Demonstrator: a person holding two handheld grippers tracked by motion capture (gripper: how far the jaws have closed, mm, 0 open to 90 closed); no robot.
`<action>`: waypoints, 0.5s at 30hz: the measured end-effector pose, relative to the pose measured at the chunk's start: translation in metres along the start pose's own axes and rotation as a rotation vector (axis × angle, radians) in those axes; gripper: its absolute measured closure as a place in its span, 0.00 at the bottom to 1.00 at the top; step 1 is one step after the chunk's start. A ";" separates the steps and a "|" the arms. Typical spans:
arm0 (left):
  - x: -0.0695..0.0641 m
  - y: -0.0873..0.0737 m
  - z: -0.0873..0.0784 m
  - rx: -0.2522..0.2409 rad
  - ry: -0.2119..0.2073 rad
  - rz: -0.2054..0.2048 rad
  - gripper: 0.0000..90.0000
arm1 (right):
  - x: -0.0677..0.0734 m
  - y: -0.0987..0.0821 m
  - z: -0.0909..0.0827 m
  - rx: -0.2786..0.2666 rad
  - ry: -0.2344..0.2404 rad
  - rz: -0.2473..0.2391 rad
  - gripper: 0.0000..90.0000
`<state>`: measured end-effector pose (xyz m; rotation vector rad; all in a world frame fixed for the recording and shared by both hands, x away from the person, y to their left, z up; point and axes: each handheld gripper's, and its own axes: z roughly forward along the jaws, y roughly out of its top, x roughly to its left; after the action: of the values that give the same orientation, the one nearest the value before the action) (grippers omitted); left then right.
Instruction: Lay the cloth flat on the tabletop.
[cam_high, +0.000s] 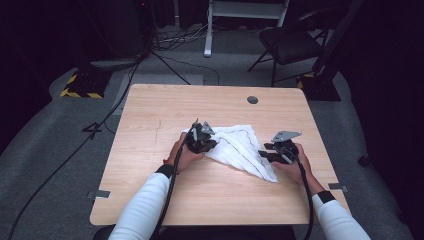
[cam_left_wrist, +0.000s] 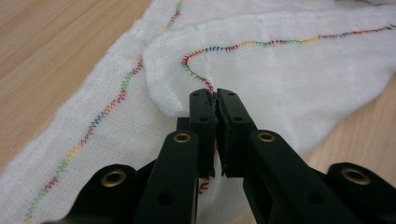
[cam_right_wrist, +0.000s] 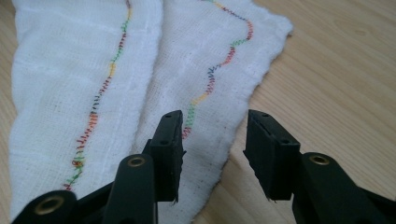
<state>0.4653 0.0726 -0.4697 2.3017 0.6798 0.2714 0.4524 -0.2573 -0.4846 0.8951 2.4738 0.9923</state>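
Cloth (cam_high: 240, 145): left tongs (cam_left_wrist: 215, 100) pinch its stitched edge, right tongs (cam_right_wrist: 214, 133) gape astride its border.

One white cloth (cam_high: 239, 145) with multicoloured stitching lies on one wooden table (cam_high: 210, 200); two handheld grippers, left (cam_high: 201, 137) and right (cam_high: 281, 150), work it, with one black chair (cam_high: 290, 42) behind.

No readable text, label or number on anything

White sleeves with black cuffs; black claws (cam_left_wrist: 215, 100) with brass rivets
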 end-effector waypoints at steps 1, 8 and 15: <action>-0.002 -0.002 -0.004 -0.004 0.000 0.005 0.95 | 0.001 0.000 0.001 0.011 -0.002 -0.004 0.64; -0.026 -0.019 -0.036 -0.019 -0.022 0.073 0.95 | 0.003 -0.004 0.002 0.034 -0.002 -0.010 0.64; -0.053 -0.052 -0.064 -0.008 -0.037 0.109 0.95 | 0.005 -0.007 -0.003 0.047 -0.006 -0.008 0.60</action>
<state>0.3767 0.1125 -0.4592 2.3342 0.5352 0.2809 0.4444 -0.2596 -0.4880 0.9012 2.5027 0.9315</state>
